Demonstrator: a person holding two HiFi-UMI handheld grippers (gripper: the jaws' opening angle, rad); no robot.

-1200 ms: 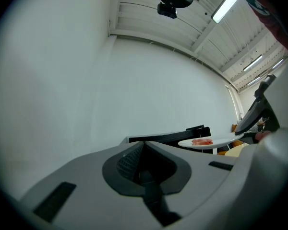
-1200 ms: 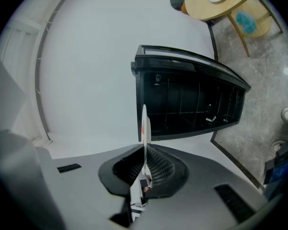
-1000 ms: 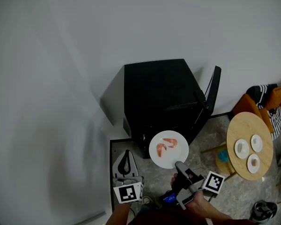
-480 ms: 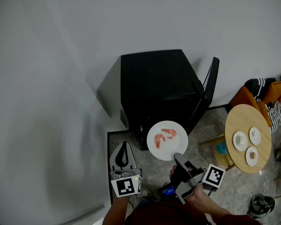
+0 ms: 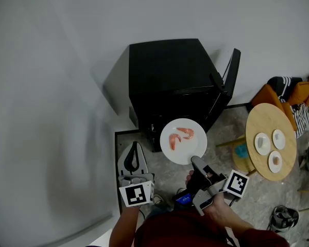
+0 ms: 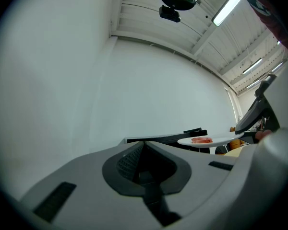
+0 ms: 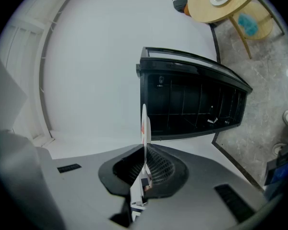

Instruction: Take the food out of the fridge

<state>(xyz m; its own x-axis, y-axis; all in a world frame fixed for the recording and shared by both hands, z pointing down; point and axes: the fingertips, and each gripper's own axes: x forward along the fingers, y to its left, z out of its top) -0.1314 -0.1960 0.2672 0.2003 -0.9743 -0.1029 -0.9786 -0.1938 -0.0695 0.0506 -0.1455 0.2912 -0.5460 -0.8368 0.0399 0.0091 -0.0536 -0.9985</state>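
The fingers [image 7: 159, 167] of the right gripper [image 5: 196, 162] were clenched on the near rim of a white plate [image 5: 183, 151], which that gripper's own view showed edge-on, pinched between the two pads. On the plate lay two pink pieces of shrimp [image 5: 174, 140]. The plate hung about level over the floor, just in front of the black fridge [image 5: 167, 71] and clear of it. The left gripper [image 5: 134, 151] was held low, to the left of the plate, its fingers pressed together on nothing. The fridge door [image 5: 232, 78] stood open to the right, and the shelves seen in the right gripper view looked bare, though the depths were dark. Well off to the right stood a round wooden bench [image 5: 257, 122] carrying three small dishes [image 5: 262, 143]. By my judgement the food was already out of the fridge, and the step in hand was carrying it away. The next move would call for keeping the plate level, since a grip on one side of the rim lets it tip. It could then be swung right to a bare part of the bench, and the free gripper might push the door shut.
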